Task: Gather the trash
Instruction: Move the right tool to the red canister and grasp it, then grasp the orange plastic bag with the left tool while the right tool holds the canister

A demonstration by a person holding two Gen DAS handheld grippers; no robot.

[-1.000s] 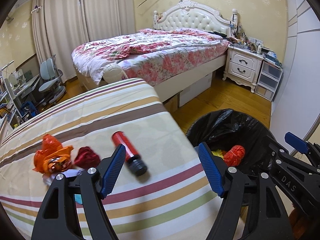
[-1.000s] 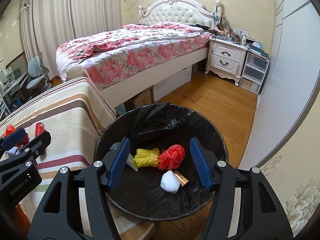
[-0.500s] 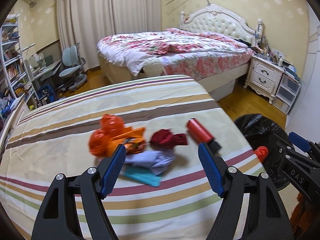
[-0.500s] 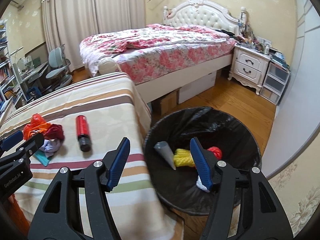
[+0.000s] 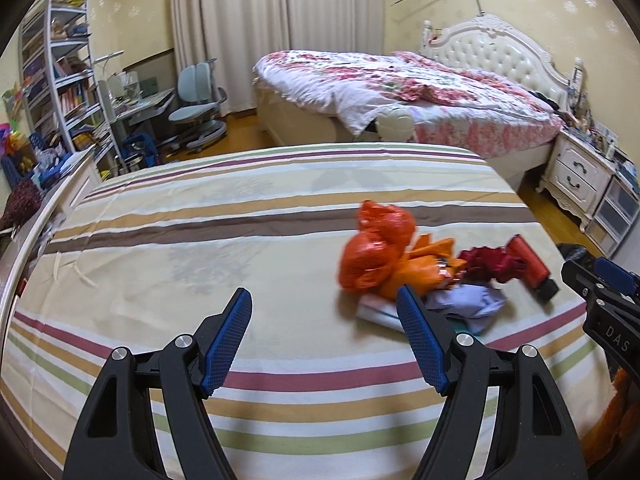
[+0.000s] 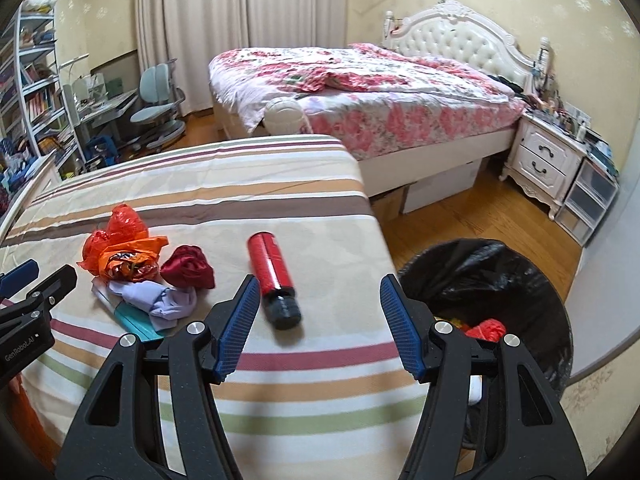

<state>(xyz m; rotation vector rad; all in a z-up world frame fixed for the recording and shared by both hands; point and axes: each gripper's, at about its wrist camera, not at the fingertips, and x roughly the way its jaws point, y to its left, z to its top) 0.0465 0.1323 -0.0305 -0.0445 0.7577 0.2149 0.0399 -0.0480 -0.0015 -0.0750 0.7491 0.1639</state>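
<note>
Behind right gripper [image 6: 320, 320], bin [image 6: 520, 280] contents half-hidden.

A red cylindrical bottle [image 6: 272, 271] with a black cap lies on its side on the striped bedspread [image 6: 280, 380], cap end nearest the right wrist camera. Apart from it sits a loose heap: a crumpled orange plastic bag [image 6: 118, 248], a wadded dark red cloth [image 6: 188, 267], a pale lilac wad [image 6: 162, 300] and a teal flat piece [image 6: 136, 322] (partly tucked under the lilac one). Beside the bed stands a bin lined with a black bag [image 6: 486, 280], with red and yellow scraps showing inside.
</note>
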